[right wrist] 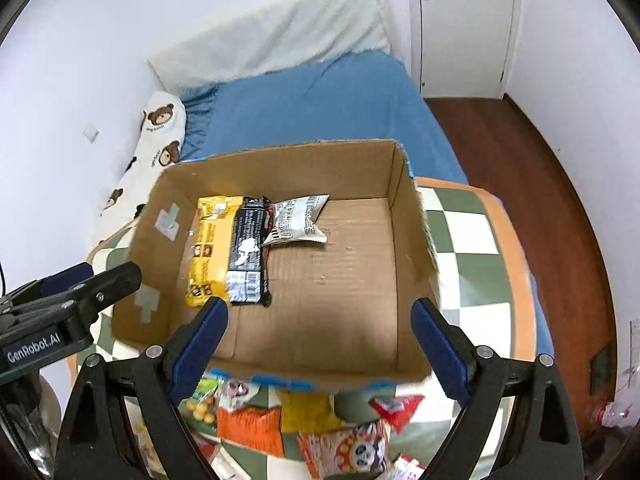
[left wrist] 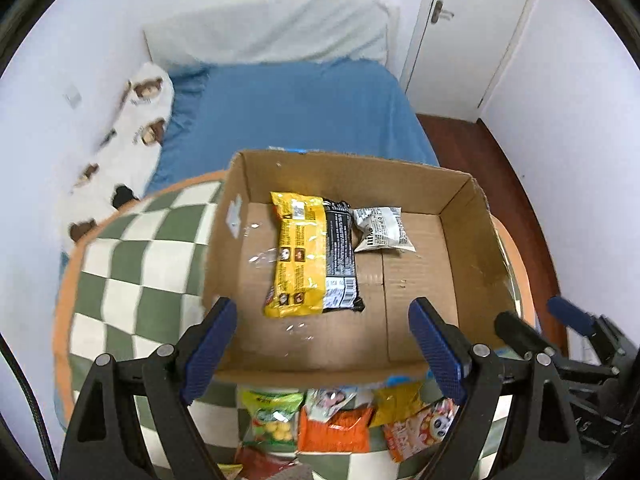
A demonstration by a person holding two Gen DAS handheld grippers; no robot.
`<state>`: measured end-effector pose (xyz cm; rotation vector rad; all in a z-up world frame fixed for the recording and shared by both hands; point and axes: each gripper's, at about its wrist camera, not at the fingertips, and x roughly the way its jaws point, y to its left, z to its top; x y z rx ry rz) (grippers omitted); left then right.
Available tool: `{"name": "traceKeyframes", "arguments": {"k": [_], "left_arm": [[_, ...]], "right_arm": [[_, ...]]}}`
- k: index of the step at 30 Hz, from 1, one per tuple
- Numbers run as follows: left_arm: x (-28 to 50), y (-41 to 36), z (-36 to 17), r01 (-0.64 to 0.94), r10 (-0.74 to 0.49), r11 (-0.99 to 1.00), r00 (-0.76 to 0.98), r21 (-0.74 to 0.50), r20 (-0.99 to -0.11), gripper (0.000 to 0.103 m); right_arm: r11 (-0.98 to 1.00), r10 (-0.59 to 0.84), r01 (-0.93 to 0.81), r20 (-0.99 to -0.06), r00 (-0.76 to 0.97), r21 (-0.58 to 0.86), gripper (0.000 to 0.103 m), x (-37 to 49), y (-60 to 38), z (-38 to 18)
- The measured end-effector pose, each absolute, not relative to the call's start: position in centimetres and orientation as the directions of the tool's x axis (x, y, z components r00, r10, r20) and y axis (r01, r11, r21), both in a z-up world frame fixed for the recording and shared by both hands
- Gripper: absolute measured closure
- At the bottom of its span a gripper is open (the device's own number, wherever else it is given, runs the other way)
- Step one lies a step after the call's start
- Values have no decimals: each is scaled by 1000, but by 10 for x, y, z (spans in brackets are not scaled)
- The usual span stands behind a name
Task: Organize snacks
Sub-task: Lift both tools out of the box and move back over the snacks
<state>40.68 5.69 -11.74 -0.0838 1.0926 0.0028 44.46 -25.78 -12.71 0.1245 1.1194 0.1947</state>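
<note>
While both claws hang spread and empty above the open brown cardboard box (left wrist: 460, 248), most of the sorting looks undone: only three packets lie on its floor, a long yellow plastic packet (left wrist: 298, 256) touching a black wrapper (left wrist: 340, 260), and a small white crinkled sachet (left wrist: 382, 229) just beside that. Loose snacks sit on the green-and-white checked cushion (left wrist: 132, 264) in front of the box's near wall, among them an orange foil pouch (right wrist: 250, 426) and a panda-print bag (right wrist: 352, 450). The left gripper (left wrist: 322, 350) and right gripper (right wrist: 320, 344) are close together, so reaching for neighbouring packets could knock them together. Overlapping pouches may come up in pairs or slip from the pads, and a low pass could catch the box's near rim and shove it across the soft cushion
</note>
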Motion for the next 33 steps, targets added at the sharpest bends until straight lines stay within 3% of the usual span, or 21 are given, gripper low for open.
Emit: {"name": "traceKeyframes", "arguments": {"k": [10, 17, 23, 33], "left_arm": [[338, 48, -77, -35, -23, 998, 551, -51, -834, 15], [308, 59, -87, -88, -19, 993, 536, -78, -844, 15], [286, 84, -152, -185, -7, 979, 383, -84, -924, 15], [221, 128, -303, -274, 80, 959, 29, 69, -996, 15]], "right_arm": [[982, 187, -107, -826, 532, 153, 8, 374, -265, -74], [972, 234, -119, -830, 506, 202, 8, 341, -263, -73], [963, 268, -90, -900, 345, 252, 8, 328, -263, -134], [932, 362, 20, -932, 0, 362, 8, 307, -250, -275]]}}
